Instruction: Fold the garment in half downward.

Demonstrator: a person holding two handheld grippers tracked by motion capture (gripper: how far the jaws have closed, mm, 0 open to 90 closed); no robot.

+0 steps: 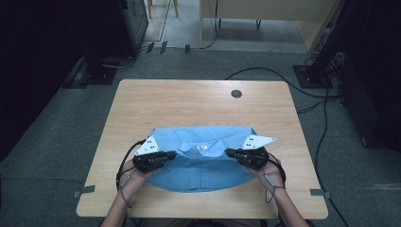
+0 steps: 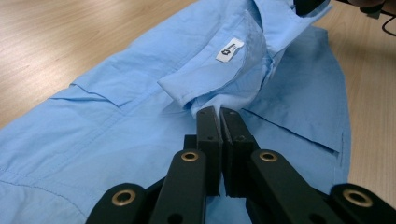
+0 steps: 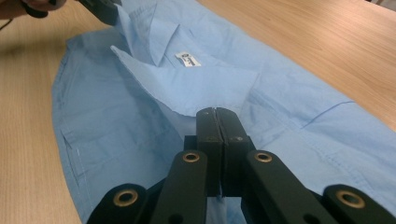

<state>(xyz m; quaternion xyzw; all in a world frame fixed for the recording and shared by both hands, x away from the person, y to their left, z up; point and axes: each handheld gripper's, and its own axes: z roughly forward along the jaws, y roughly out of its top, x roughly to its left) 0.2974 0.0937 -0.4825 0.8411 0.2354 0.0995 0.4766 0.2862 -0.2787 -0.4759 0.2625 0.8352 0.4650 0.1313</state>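
The left gripper [image 2: 219,112] has its two black jaws pressed together, their tips at the shirt [image 1: 201,158] fabric just under one wing of the collar [image 2: 210,81]; a thin fold of cloth seems pinched between them, though this is hard to confirm. The right gripper [image 3: 217,112] is likewise closed, its tips meeting the cloth beneath the other collar wing, apparently nipping it.

The light blue shirt lies flat on the wooden surface [image 1: 189,101], near the person's edge, folded into a wide shape whose long axis runs side to side. The collar sits in the middle, so each gripper points inward toward it, the left from the left side and the right from the right. Both hands are about equally close to the collar.

From the high view, the two grippers face each other across the collar, with the shirt's lower half between the forearms. The left gripper view adds the small white label [image 2: 229,49] inside the neckband and the other gripper's tip at the far collar. The right gripper view shows the same label from the opposite side.
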